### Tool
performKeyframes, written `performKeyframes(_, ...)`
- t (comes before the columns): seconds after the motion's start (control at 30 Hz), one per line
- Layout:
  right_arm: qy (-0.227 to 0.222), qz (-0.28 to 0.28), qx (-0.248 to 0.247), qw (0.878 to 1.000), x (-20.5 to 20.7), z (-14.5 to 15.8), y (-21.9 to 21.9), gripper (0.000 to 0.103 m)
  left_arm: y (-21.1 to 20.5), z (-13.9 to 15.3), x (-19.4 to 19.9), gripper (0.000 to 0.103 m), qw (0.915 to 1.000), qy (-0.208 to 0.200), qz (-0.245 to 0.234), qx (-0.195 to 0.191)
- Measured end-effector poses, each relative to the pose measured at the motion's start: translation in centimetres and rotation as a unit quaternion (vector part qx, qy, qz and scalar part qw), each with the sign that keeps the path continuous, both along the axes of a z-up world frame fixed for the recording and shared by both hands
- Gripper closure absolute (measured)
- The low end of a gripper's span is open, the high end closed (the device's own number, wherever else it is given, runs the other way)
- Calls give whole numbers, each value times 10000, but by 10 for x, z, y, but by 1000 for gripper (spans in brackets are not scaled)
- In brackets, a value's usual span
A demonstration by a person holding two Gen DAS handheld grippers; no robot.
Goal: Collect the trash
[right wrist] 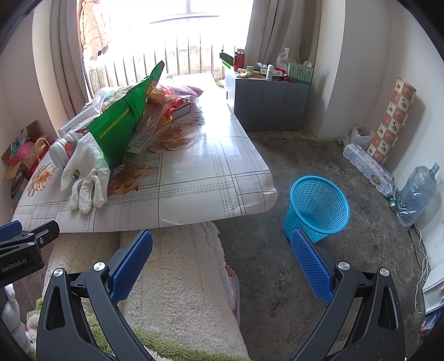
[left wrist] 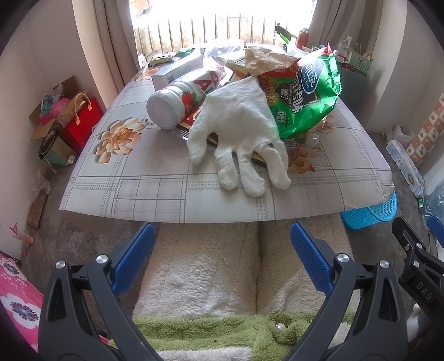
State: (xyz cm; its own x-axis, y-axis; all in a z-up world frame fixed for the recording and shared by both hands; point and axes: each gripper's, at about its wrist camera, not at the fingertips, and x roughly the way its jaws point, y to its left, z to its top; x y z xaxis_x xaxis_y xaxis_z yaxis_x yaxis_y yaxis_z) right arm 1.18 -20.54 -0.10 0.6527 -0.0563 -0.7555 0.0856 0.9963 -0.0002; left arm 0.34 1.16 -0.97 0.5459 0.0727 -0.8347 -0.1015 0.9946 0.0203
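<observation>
Your left gripper (left wrist: 222, 250) and right gripper (right wrist: 222, 255) both hang below the near edge of the floral-patterned table (left wrist: 155, 191), jaws spread wide with nothing between them. The white cloth glove (left wrist: 238, 133) lies on the trash pile beside the green crinkled snack bag (left wrist: 308, 94) and the white strawberry-labelled bottle (left wrist: 177, 102). The blue plastic mesh wastebasket (right wrist: 319, 205) stands on the concrete floor just beside the table's right corner.

Strong daylight pouring in from the window (left wrist: 211, 16) at top centre, blown out to pure white in both views. Glare streaking across the glossy tablecloth (right wrist: 211, 155) at centre frame; soft shadow beneath the table edge. Heavy fisheye bending and dark vignetting at the corners, centre sharp.
</observation>
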Motion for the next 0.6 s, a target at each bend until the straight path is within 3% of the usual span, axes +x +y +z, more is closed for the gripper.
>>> performKeyframes(0.6,-369,524,398,9971,43,5,20,6,14,-14,27,9,9990,236,309,223)
